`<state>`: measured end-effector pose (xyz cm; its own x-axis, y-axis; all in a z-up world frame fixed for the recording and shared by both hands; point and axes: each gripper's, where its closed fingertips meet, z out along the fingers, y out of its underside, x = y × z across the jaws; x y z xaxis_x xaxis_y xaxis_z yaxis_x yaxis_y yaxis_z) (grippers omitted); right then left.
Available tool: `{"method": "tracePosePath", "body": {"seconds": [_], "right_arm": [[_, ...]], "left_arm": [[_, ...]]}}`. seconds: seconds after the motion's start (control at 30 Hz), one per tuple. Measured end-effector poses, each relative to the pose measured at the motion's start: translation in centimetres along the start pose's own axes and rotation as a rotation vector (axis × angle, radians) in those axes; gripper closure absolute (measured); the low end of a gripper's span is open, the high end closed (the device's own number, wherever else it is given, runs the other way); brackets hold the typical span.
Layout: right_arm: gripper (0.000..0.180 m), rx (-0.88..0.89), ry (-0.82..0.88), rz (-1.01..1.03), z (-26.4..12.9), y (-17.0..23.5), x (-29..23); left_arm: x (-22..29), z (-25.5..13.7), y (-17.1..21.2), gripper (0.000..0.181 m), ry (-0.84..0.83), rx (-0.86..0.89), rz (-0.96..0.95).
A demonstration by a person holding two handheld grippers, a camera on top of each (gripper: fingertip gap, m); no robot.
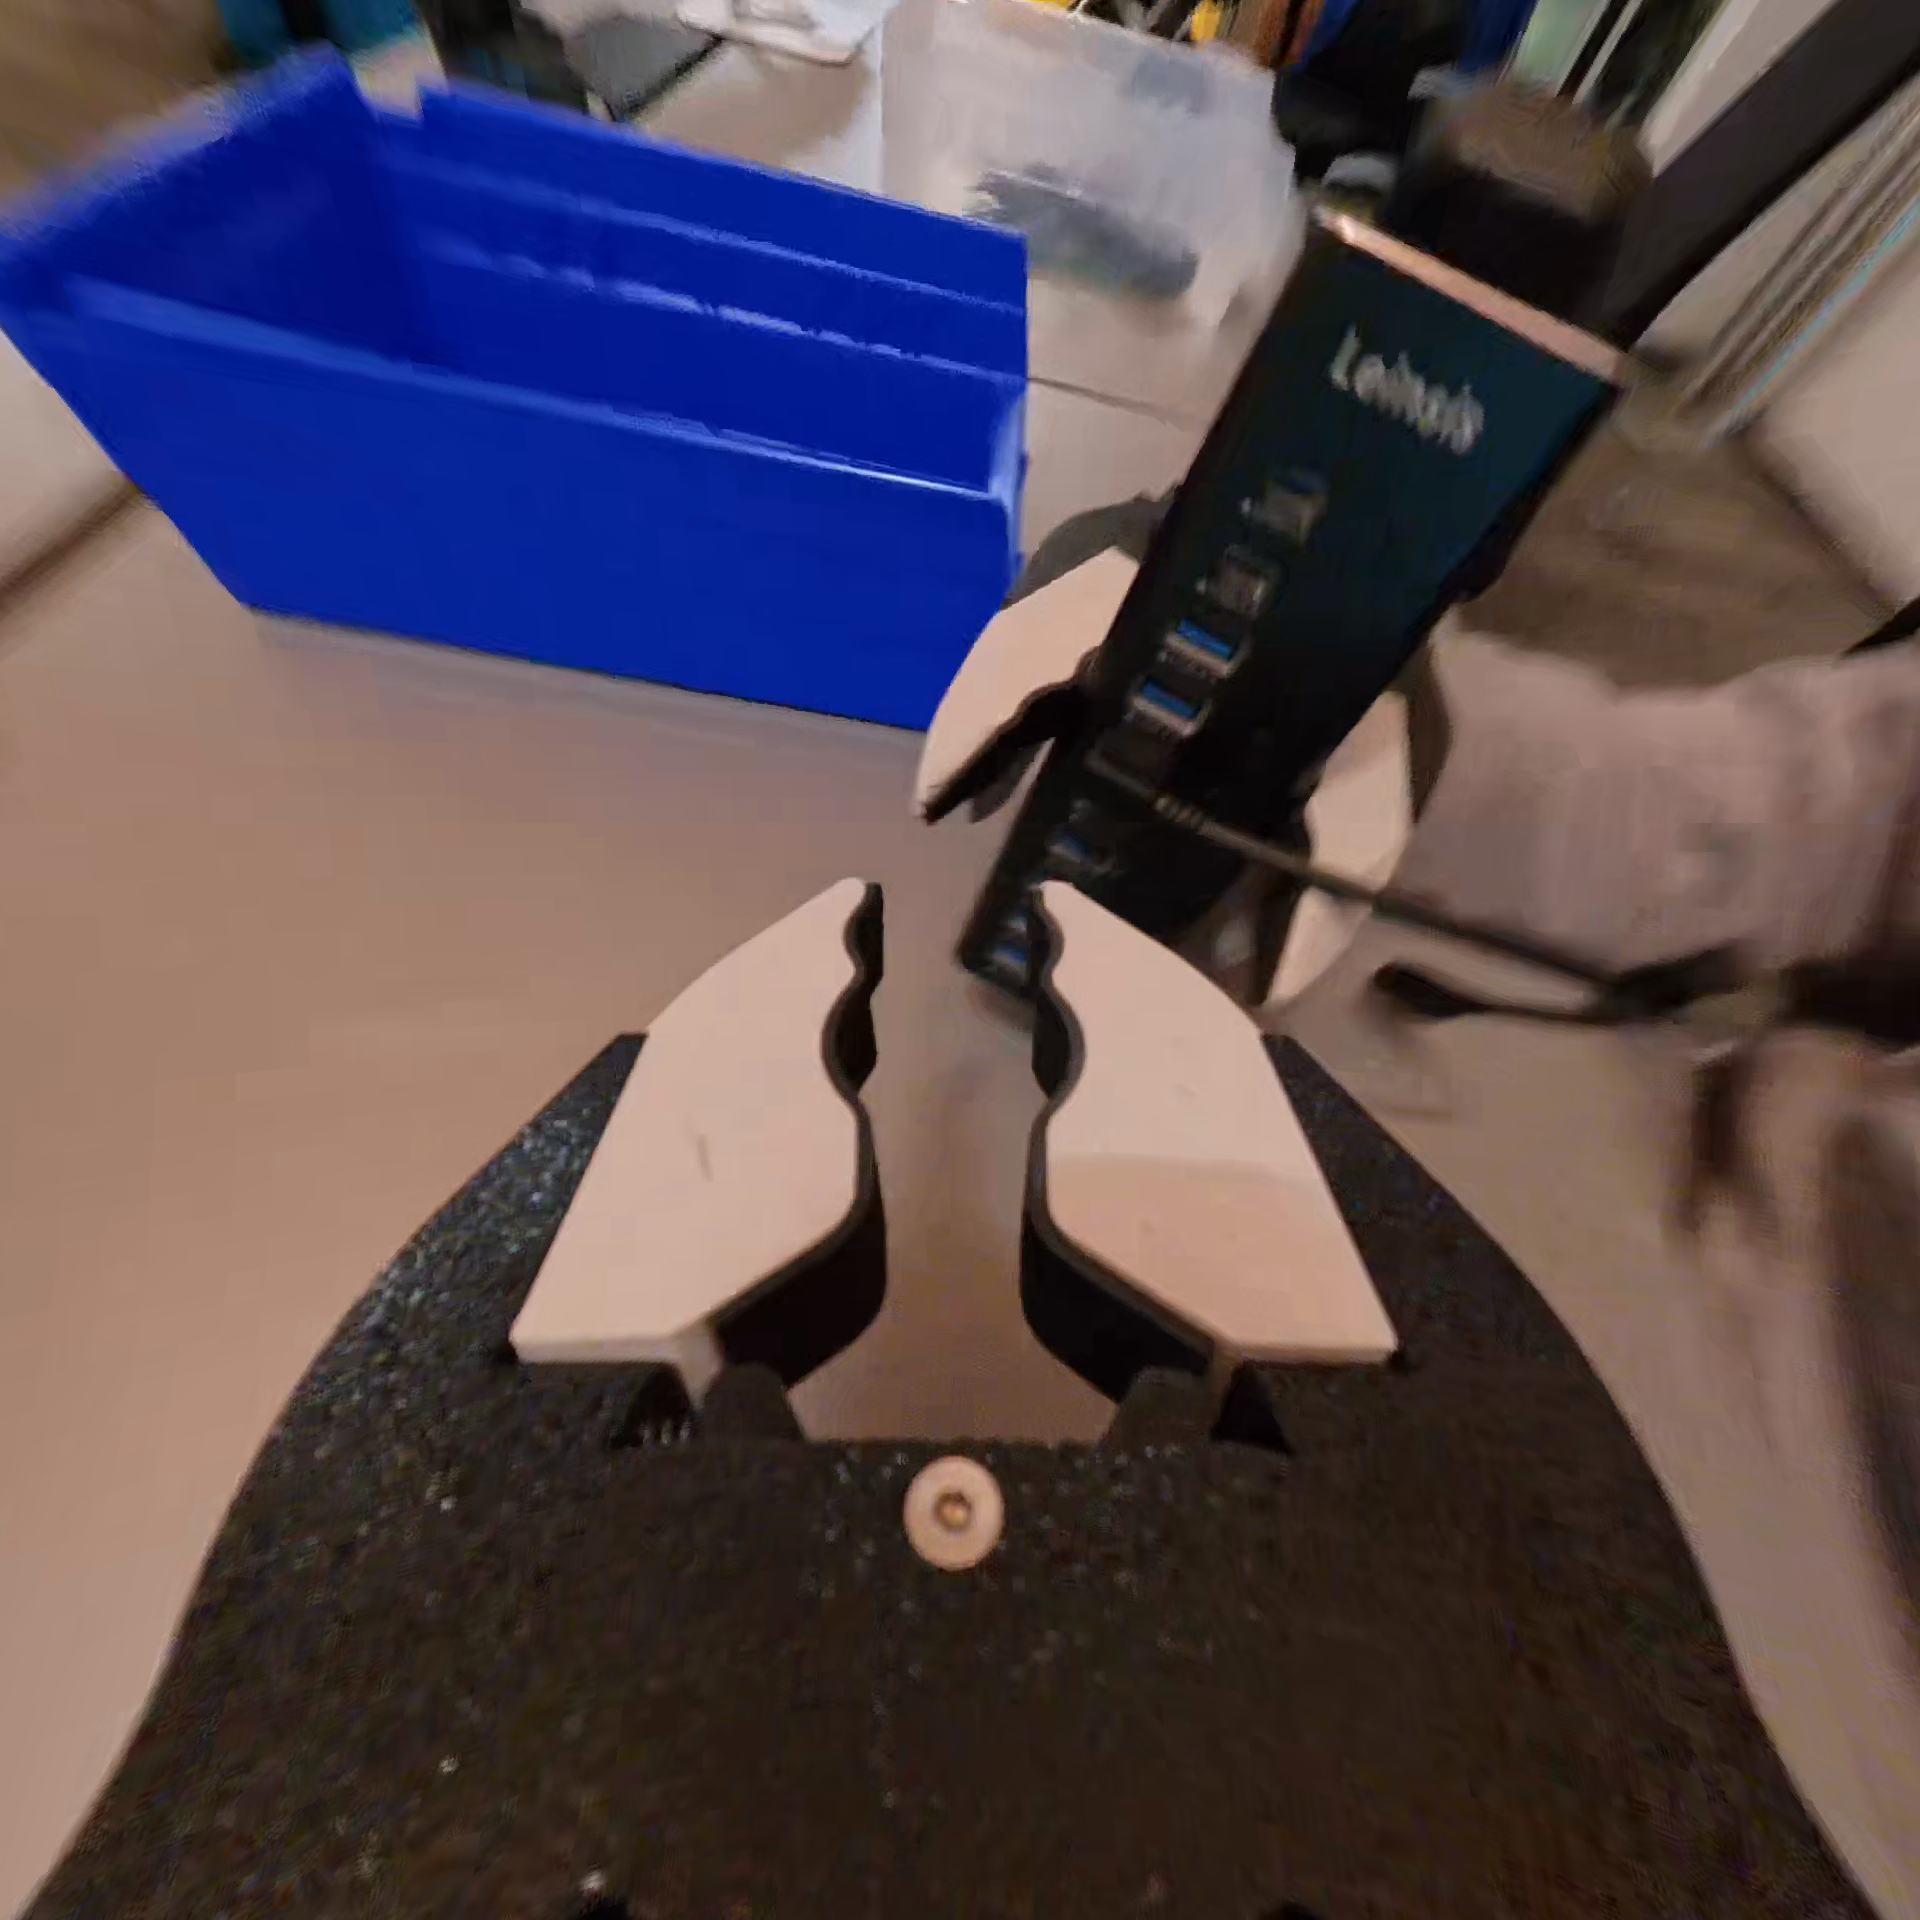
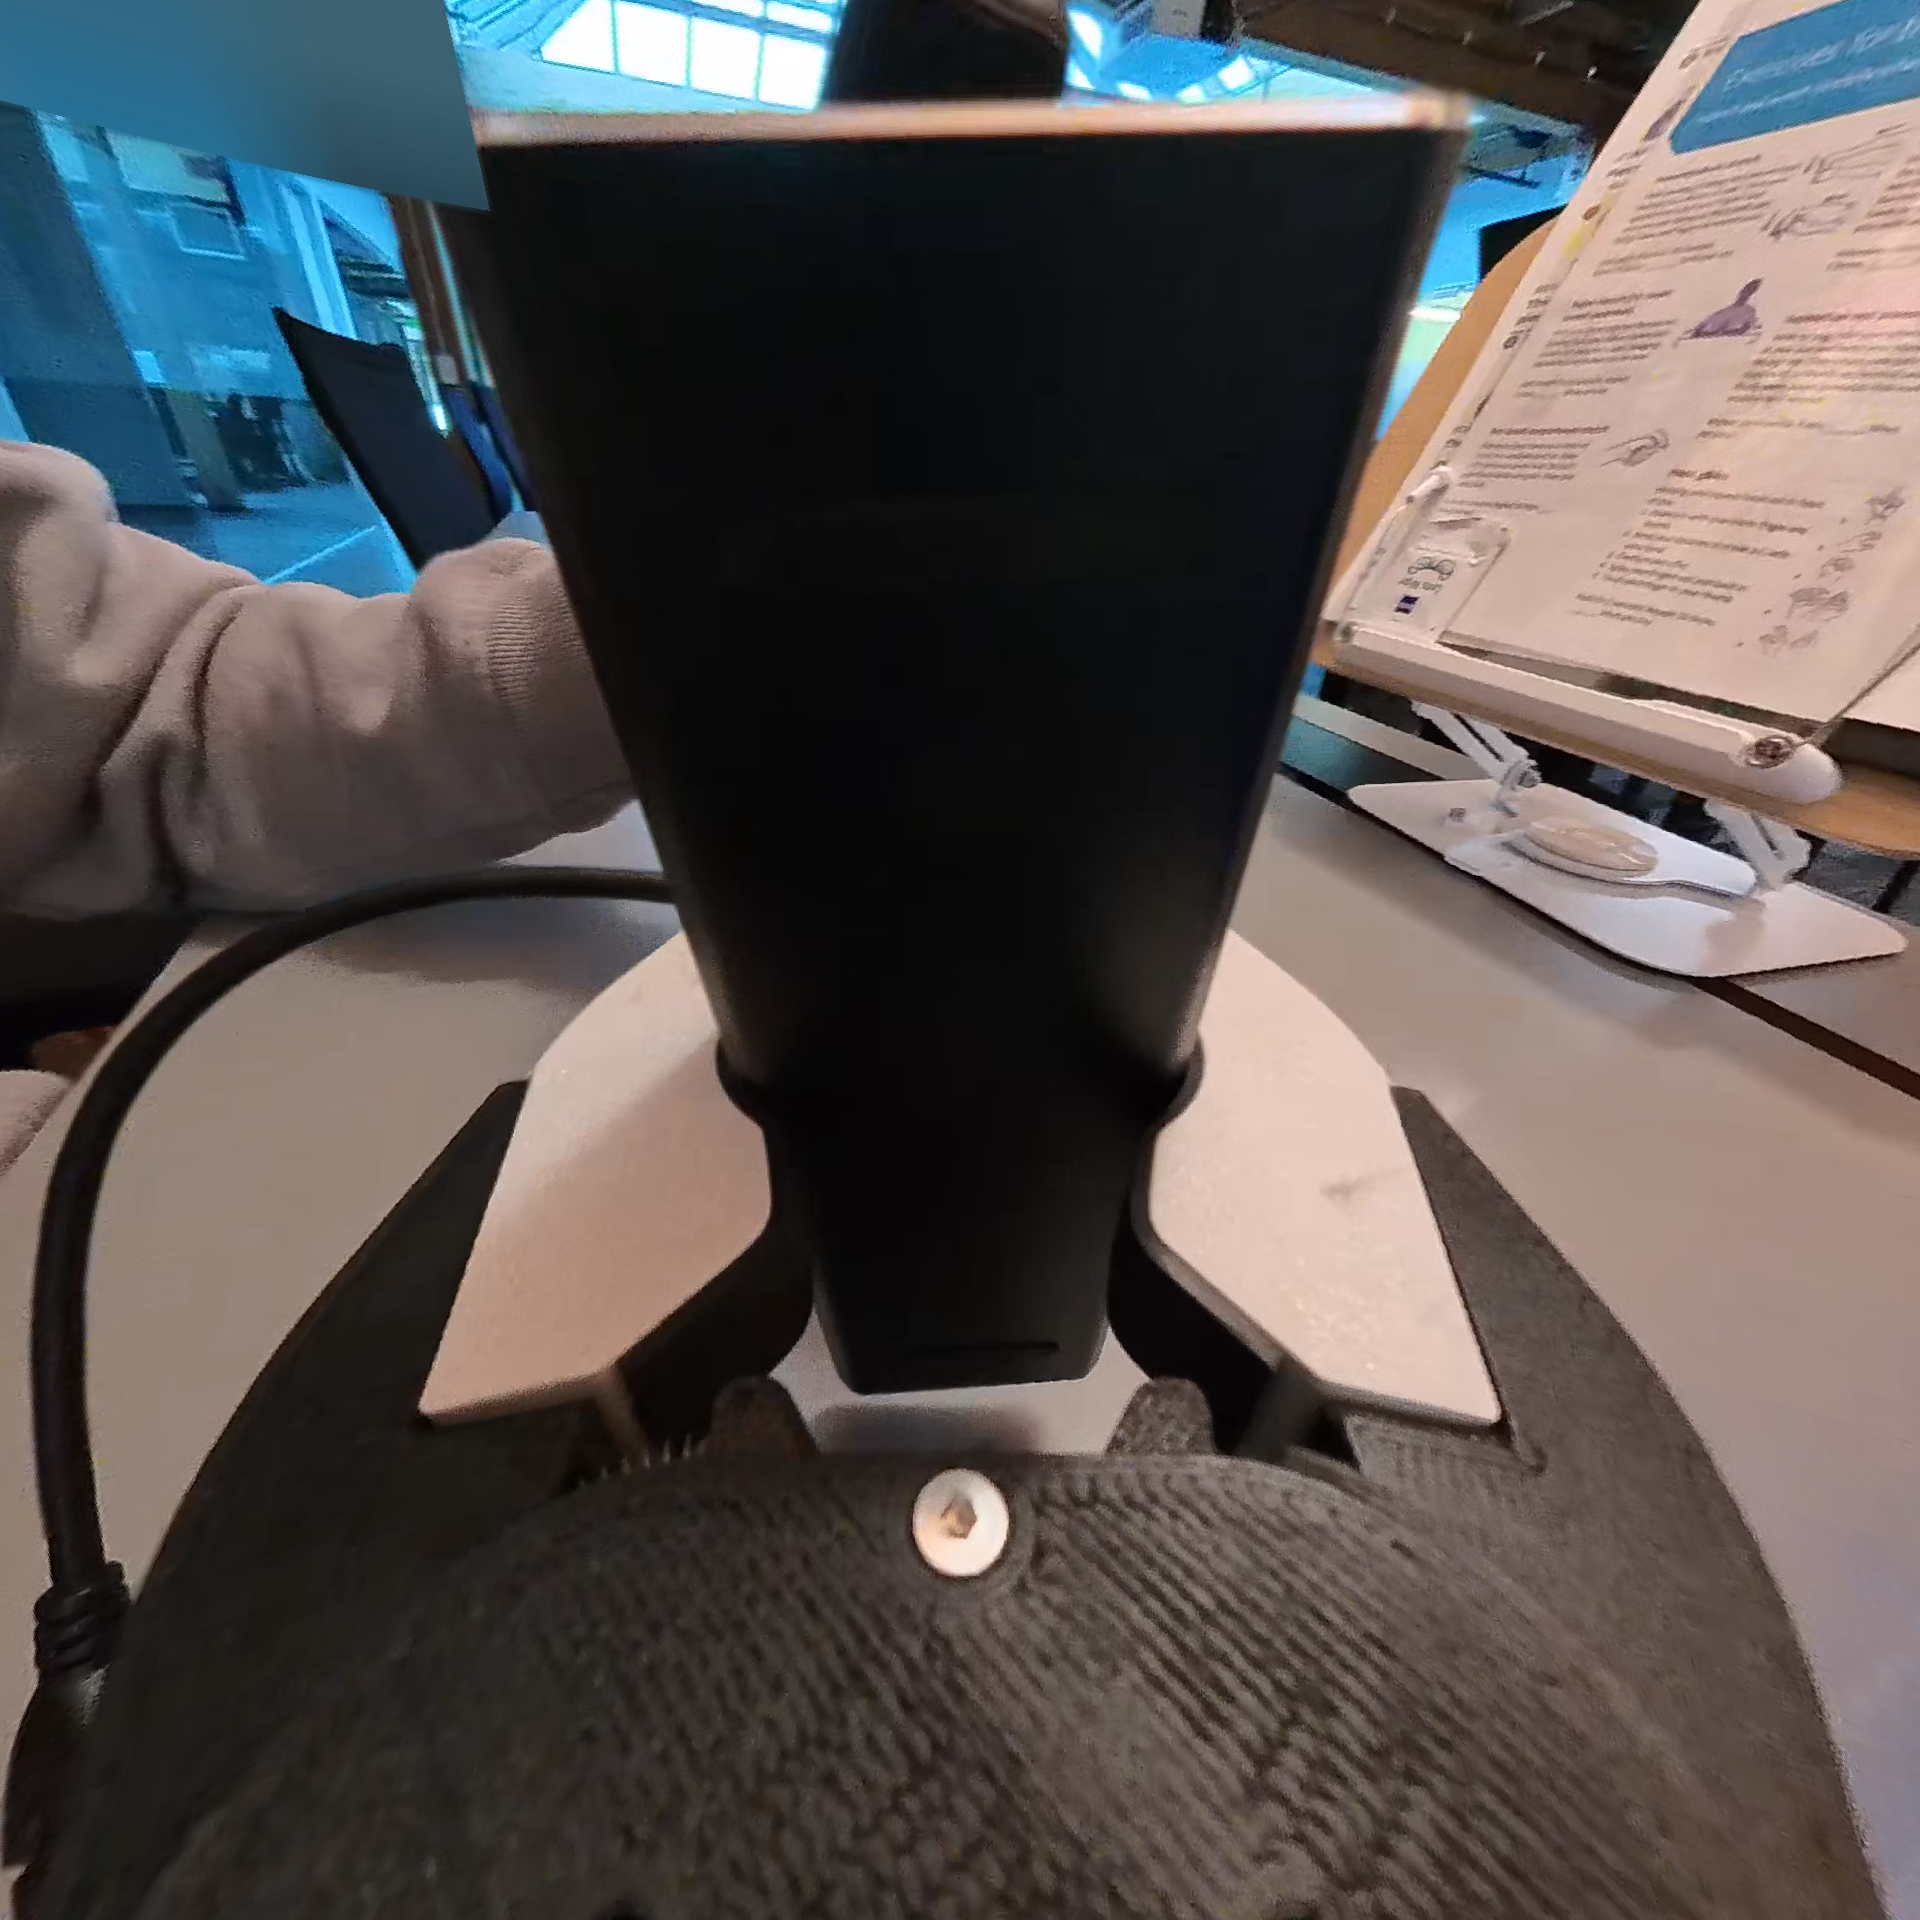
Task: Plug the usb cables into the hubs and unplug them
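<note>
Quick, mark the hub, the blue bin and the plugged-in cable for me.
hub [image 1: 1382, 582]: left wrist view, its port face.
blue bin [image 1: 582, 540]: left wrist view, near side wall.
cable [image 1: 1340, 883]: left wrist view, stretch just past its plug.

I'm looking at an office or lab workspace: grey surface [image 2: 1558, 1195], blue storage bin [image 1: 582, 499] ahead-left of my left jaws, document stand [image 2: 1621, 717] right of my right jaws.

A tall black box-shaped USB hub [image 1: 1382, 582] has a pale metallic top edge, grey lettering and bright blue ports. A glossy black round cable [image 2: 135, 1091] curves over the pale grey tabletop [image 2: 1558, 1195]. The open rectangular plastic bin [image 1: 582, 436] is vivid blue. Both grippers have speckled black bodies and matte off-white fingers [image 1: 727, 1132]. A light grey knit sleeve [image 2: 260, 707] and a white page stand [image 2: 1621, 894] complete the palette.
</note>
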<state>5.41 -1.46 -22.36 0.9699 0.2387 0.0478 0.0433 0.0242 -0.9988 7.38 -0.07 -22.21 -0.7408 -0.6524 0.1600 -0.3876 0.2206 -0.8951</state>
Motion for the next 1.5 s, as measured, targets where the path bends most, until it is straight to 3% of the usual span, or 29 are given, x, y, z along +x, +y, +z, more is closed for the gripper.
{"method": "tracePosePath", "body": {"seconds": [0.07,0.17,0.33,0.93,1.2,1.33,1.4,1.5], "right_arm": [[0.107,-0.015,-0.025,-0.004,0.1,0.2,-0.4],[0.107,-0.023,-0.038,-0.009,0.2,0.3,-0.7],[0.107,-0.025,-0.045,-0.003,0.2,0.3,-0.8],[0.107,-0.133,-0.102,-0.002,1.0,1.6,-1.7],[0.107,-0.098,-0.093,0.030,0.8,1.2,-1.3],[0.107,-0.123,-0.063,0.020,1.1,1.5,-1.0],[0.107,-0.137,-0.054,0.002,1.2,1.7,-1.1],[0.107,-0.109,-0.048,0.023,1.0,1.3,-0.8]], "left_arm": [[0.4,-0.4,0.0,0.165,-0.011,0.030,0.206],[2.2,0.4,0.7,0.165,0.084,0.033,0.283],[3.4,1.3,-0.1,0.181,0.108,0.100,0.308],[3.9,1.1,0.9,0.181,0.109,-0.045,0.368],[3.6,1.4,0.5,0.181,0.089,0.001,0.352],[4.0,0.4,-1.6,0.181,0.079,0.072,0.295],[3.0,-2.1,-3.5,0.181,-0.029,0.091,0.289],[-0.4,-9.1,-5.8,0.175,-0.366,0.119,0.248]]}}
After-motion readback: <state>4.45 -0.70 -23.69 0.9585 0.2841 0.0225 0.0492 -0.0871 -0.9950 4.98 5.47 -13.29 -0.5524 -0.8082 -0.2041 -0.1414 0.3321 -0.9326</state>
